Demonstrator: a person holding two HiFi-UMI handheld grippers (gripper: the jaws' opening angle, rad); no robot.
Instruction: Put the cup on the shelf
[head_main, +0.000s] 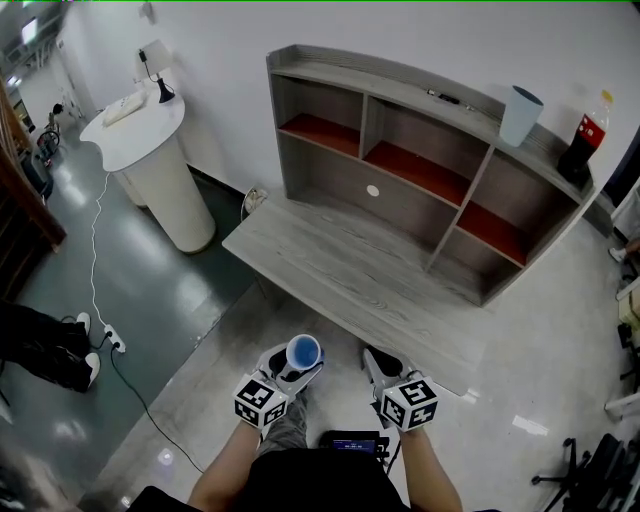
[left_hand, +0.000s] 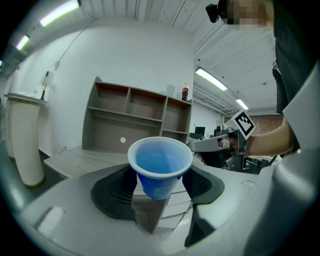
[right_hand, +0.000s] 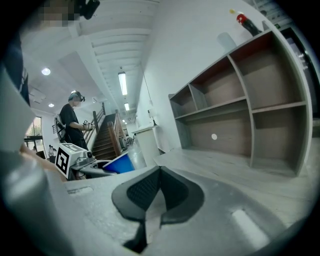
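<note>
- My left gripper (left_hand: 159, 192) clamps the cup (left_hand: 160, 165) low and upright to keep it level, just short of the desk's (head_main: 330, 265) front edge.
- My right gripper (right_hand: 155, 195) has its jaws together and empty, leaving the shelf (head_main: 400, 200) approach free.

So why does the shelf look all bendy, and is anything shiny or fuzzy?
Head view: the wide lens bows the shelf, and lights glare off the glossy floor. Right gripper view: the shelf curves hard toward the rim, and the corners go dark. Left gripper view: the blue cup looks sharp, but the picture's edges are smeared and dim.
</note>
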